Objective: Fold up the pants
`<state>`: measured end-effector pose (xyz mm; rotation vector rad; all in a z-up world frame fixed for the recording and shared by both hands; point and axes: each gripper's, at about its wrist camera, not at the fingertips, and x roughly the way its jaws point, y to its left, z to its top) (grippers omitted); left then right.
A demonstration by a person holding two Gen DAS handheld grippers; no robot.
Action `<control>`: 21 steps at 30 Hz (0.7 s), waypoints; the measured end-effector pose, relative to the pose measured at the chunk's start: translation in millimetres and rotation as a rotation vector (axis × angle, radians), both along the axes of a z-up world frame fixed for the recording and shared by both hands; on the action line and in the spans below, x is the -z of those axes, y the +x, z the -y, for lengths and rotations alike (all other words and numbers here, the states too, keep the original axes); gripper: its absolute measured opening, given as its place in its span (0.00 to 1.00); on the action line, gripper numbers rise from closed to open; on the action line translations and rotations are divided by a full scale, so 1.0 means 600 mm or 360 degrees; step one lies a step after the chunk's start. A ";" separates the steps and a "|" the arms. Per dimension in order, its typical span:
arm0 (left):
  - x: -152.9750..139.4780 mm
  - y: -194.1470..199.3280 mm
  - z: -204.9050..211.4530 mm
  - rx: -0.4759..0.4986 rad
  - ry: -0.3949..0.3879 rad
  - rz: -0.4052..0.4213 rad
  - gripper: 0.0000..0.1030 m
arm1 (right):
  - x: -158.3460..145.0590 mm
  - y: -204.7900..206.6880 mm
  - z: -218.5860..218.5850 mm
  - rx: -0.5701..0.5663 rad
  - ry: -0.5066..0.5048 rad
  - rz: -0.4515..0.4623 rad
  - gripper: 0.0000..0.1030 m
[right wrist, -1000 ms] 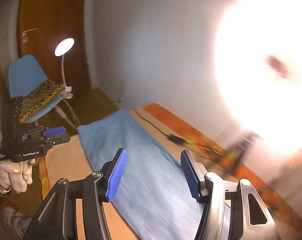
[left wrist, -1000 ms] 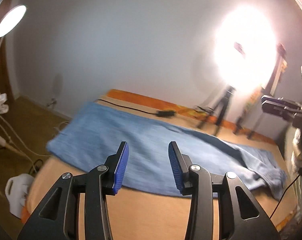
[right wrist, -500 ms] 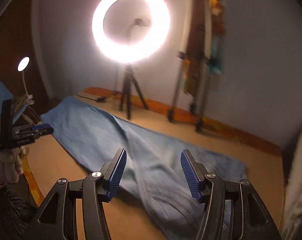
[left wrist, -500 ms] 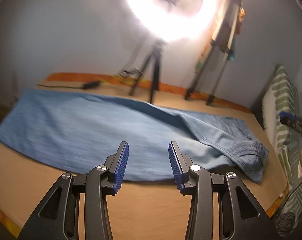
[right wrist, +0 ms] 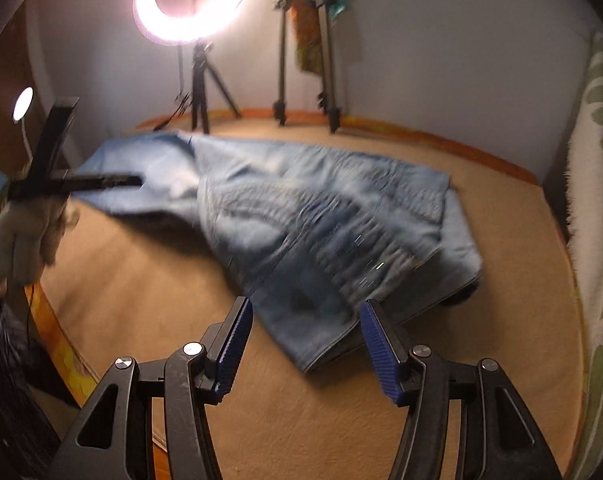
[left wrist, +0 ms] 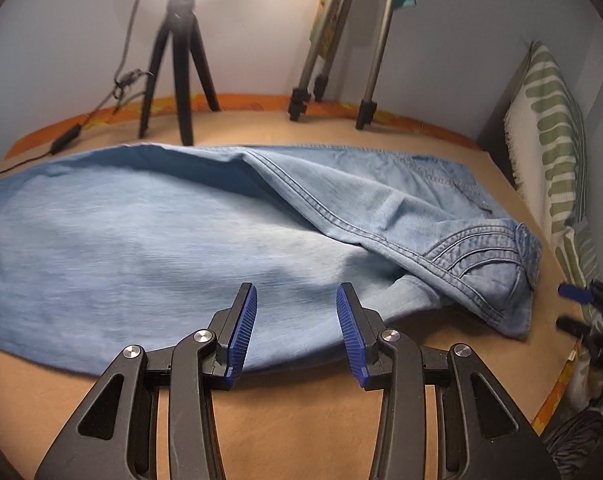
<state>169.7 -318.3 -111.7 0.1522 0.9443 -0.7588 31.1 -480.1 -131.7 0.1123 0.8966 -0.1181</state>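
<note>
Tan bed (left wrist: 301, 432), pants (left wrist: 181, 240) beyond both tongs

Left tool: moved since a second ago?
Yes. The left tool swung toward the jeans' waistband end; the black tripod slid from right to left.

Light-blue denim pants (left wrist: 229, 236) are spread on a tan surface (left wrist: 301, 412) edged in orange; a white cushion (left wrist: 549, 140) is patterned with green stripes; black grippers are tipped with blue pads (left wrist: 243, 336).
</note>
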 end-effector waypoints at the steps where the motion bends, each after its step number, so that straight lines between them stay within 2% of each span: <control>1: 0.004 0.002 0.003 -0.0001 0.0007 -0.0013 0.39 | 0.008 0.000 -0.005 -0.0022 -0.0008 -0.0013 0.57; 7: 0.022 0.008 0.015 0.0003 0.0045 -0.0044 0.39 | 0.060 0.005 -0.049 -0.0151 -0.0228 -0.0141 0.57; 11: 0.025 0.010 0.017 0.0002 0.0059 -0.0046 0.39 | 0.087 0.007 -0.057 -0.0145 -0.0362 -0.0235 0.57; 15: 0.026 0.016 0.009 -0.0015 0.0069 -0.0042 0.39 | 0.100 0.003 -0.053 -0.0148 -0.0379 -0.0271 0.55; 17: 0.031 0.019 0.009 -0.0020 0.0078 -0.0049 0.39 | 0.102 0.004 -0.048 -0.0129 -0.0347 -0.0256 0.47; 19: 0.034 0.021 0.008 -0.0025 0.0082 -0.0057 0.39 | 0.101 0.005 -0.042 -0.0112 -0.0318 -0.0251 0.25; 20: 0.035 0.021 0.008 -0.0020 0.0087 -0.0059 0.39 | 0.103 0.005 -0.040 -0.0107 -0.0312 -0.0252 0.20; 21: 0.035 0.021 0.009 -0.0015 0.0092 -0.0057 0.39 | 0.103 0.005 -0.039 -0.0106 -0.0307 -0.0246 0.09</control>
